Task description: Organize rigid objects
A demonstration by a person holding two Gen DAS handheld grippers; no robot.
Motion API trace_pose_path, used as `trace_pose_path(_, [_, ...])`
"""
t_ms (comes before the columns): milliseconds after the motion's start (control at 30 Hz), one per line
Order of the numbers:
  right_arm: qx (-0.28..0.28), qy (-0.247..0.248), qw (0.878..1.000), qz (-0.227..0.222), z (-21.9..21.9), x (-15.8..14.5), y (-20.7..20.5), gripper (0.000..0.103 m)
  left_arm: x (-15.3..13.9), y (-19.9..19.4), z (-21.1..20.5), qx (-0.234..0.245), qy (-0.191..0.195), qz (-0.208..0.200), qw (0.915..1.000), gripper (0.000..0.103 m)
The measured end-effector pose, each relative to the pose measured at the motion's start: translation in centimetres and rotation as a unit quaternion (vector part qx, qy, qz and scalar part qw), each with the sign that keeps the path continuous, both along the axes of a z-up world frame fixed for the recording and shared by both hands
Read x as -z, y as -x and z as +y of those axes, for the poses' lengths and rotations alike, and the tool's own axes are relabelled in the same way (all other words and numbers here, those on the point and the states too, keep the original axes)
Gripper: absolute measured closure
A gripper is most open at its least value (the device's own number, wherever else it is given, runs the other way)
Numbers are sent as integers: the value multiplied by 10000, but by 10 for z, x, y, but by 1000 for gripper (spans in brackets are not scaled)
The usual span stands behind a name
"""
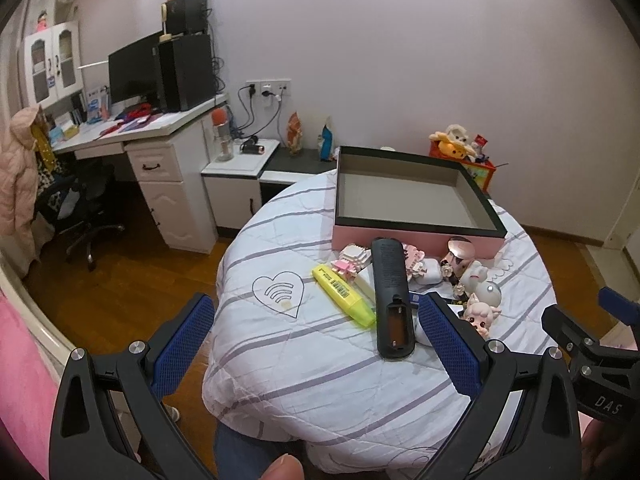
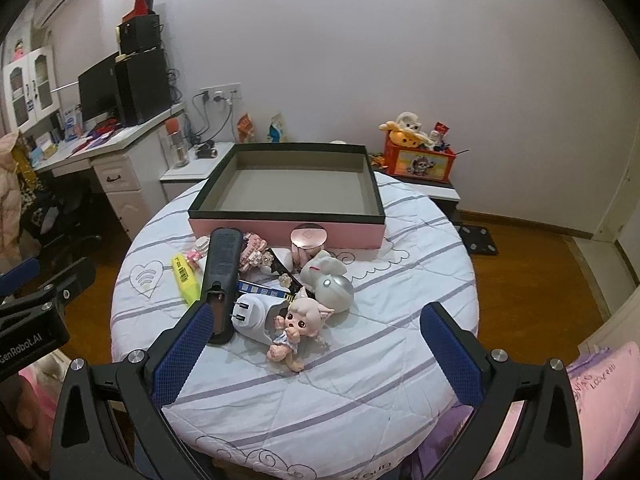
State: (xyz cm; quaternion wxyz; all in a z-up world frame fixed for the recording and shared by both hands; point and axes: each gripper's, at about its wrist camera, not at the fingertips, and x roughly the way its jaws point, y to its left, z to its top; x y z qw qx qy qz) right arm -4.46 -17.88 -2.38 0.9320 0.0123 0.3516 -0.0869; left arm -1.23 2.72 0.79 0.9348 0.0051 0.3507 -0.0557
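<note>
An empty pink box with a dark rim [image 1: 416,236] [image 2: 288,232] stands at the back of a round table covered with a striped white cloth [image 1: 328,360] [image 2: 360,360]. In front of it lies a pile: a black remote [image 1: 390,296] [image 2: 222,264], a yellow highlighter [image 1: 344,294] [image 2: 186,278], a white plug adapter [image 2: 256,314], a doll figurine [image 2: 298,328] [image 1: 482,314], a silver-white toy [image 2: 332,282] and pink block toys [image 1: 352,258]. My left gripper [image 1: 316,318] is open, low over the table's near edge, its right finger beside the remote. My right gripper [image 2: 316,322] is open around the figurine's area.
A white desk with monitor and computer tower [image 1: 160,76] stands at the left, with an office chair [image 1: 80,208] below. A low white cabinet [image 1: 240,176] sits behind the table. An orange toy box with plush toys [image 2: 418,156] stands at the back right. The floor is wood.
</note>
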Motion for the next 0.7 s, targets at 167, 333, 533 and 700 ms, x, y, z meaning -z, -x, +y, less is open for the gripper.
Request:
trace_pose_path(167, [-44, -205, 9998, -9, -12, 5, -5, 0, 2, -2, -9, -43, -181, 41, 9998, 0])
trace_pose_path(333, [3, -323, 9994, 75, -22, 13, -10, 0, 9, -10, -15, -4, -266, 118, 9996, 0])
trace_pose_path(533, [174, -393, 9990, 100, -35, 17, -13, 0, 14, -17, -21, 88, -260, 228, 9994, 0])
trace_pose_path(700, [172, -419, 9989, 116, -34, 18, -16, 0, 13, -19, -24, 125, -259, 197, 9994, 0])
